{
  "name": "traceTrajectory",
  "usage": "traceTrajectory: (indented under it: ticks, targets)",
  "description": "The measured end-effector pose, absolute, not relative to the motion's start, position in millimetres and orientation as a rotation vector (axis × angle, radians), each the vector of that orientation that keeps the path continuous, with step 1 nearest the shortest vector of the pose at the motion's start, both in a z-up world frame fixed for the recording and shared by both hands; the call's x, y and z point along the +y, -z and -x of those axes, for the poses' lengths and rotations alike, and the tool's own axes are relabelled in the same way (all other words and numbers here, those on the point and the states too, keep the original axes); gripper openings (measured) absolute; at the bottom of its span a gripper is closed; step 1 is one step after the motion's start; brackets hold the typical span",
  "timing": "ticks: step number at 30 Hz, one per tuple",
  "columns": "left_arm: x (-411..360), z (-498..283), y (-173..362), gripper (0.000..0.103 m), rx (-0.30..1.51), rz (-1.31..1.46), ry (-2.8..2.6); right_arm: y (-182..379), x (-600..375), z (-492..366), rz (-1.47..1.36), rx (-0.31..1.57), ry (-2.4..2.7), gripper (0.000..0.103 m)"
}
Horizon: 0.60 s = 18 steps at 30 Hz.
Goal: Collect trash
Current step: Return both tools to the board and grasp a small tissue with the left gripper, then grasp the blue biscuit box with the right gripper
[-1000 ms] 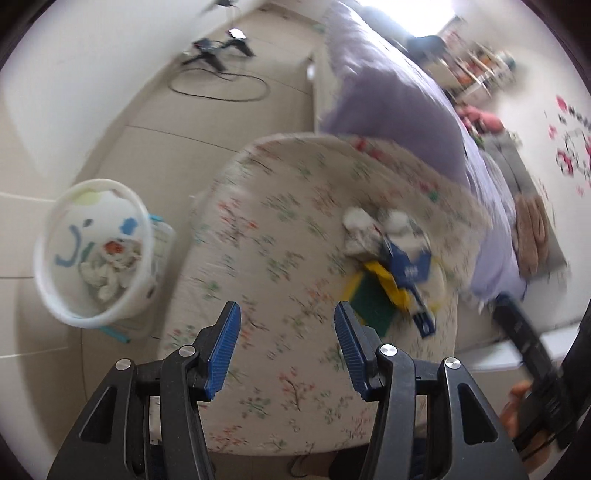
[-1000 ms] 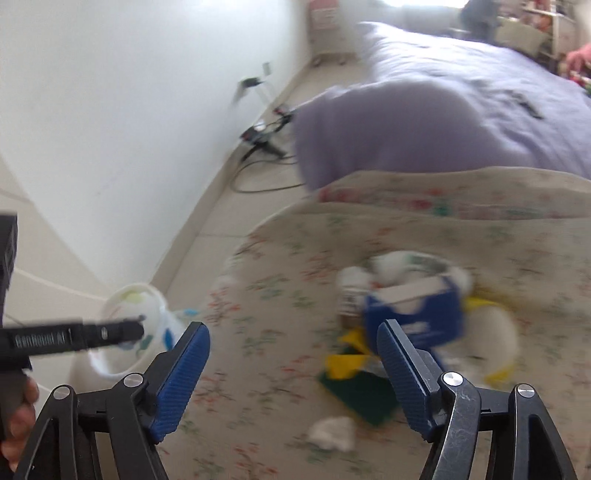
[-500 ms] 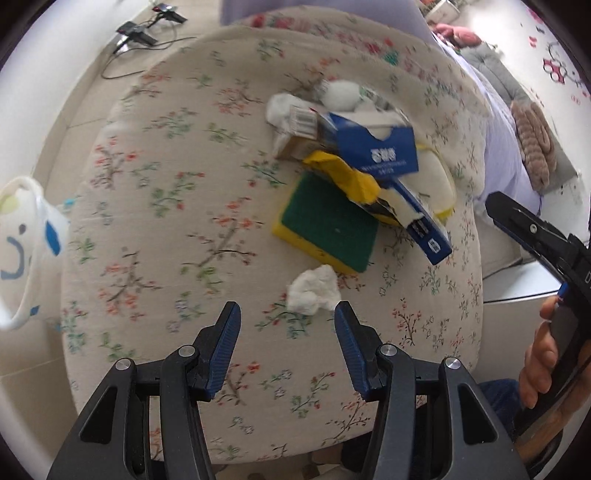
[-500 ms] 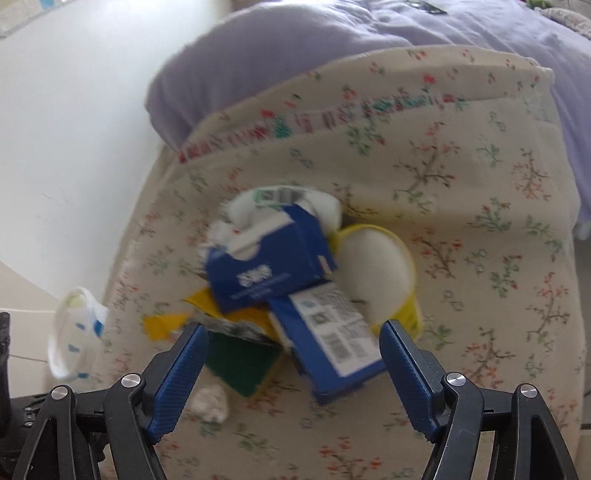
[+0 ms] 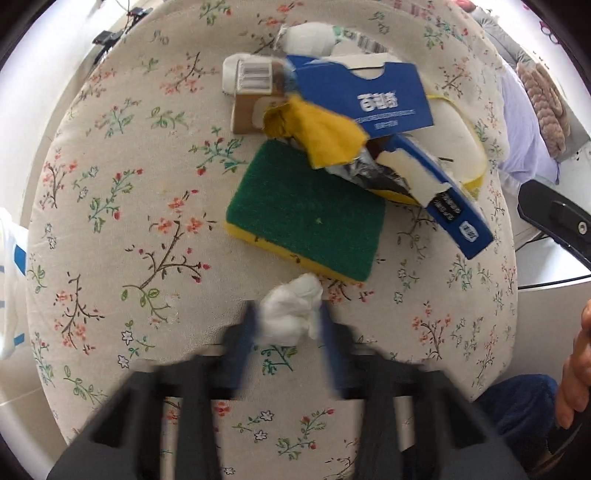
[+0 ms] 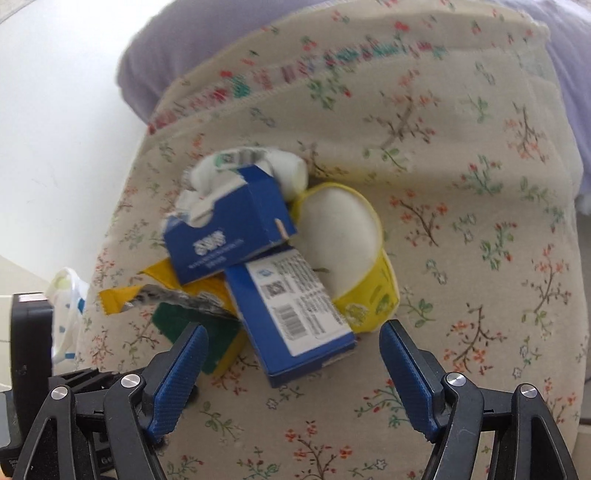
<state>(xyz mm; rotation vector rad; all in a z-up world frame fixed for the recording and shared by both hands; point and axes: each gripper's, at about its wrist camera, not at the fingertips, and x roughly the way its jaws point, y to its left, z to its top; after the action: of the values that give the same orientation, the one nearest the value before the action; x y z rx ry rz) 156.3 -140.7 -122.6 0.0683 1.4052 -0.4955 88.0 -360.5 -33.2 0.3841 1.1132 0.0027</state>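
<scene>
A pile of trash lies on a floral cushion (image 5: 122,206). In the left wrist view my left gripper (image 5: 290,325) has its blue fingers closed against both sides of a crumpled white tissue (image 5: 291,310), blurred by motion. Beyond it lie a green-and-yellow sponge (image 5: 306,218), a yellow wrapper (image 5: 321,136) and blue boxes (image 5: 369,99). In the right wrist view my right gripper (image 6: 293,350) is open and empty, its fingers either side of a blue barcode box (image 6: 295,314). A yellow paper bowl (image 6: 354,251) lies beside that box.
A white plastic bin shows at the left edge (image 5: 9,288) and past the cushion in the right wrist view (image 6: 66,314). A purple bed cover (image 6: 221,40) lies behind the cushion. Cables (image 5: 110,33) lie on the floor.
My left gripper has moved forward onto the tissue and closed around it. My right gripper has moved closer to the blue barcode box and stays open.
</scene>
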Motion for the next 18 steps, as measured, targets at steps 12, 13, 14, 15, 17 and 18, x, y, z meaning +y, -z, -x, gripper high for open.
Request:
traceTrajectory:
  ticks: [12,13,14,15,17,18]
  targets:
    - [-81.4,-156.7,71.7,0.015,1.326,0.063,0.531,56.9,-361.3,-100.7,-0.469,1.191,-0.032,0.080]
    - [-77.2,-157.5,68.1,0.015,1.321,0.072,0.532,59.6,-360.2,-102.1,-0.463,1.202,-0.024,0.080]
    - [-72.1,-158.2,65.1,0.015,1.318,0.079,0.531,62.9,-358.1,-104.2,-0.455,1.215,-0.018,0.080]
    - [-69.2,-158.1,63.6,0.015,1.315,0.083,0.529,66.9,-354.9,-106.3,-0.443,1.230,-0.016,0.080]
    - [-66.1,-158.0,62.9,0.015,1.318,0.090,0.529,70.4,-349.5,-109.2,-0.432,1.245,-0.013,0.080]
    - [-65.4,-156.6,62.9,0.015,1.320,0.093,0.529,72.7,-346.9,-110.7,-0.424,1.250,-0.010,0.080]
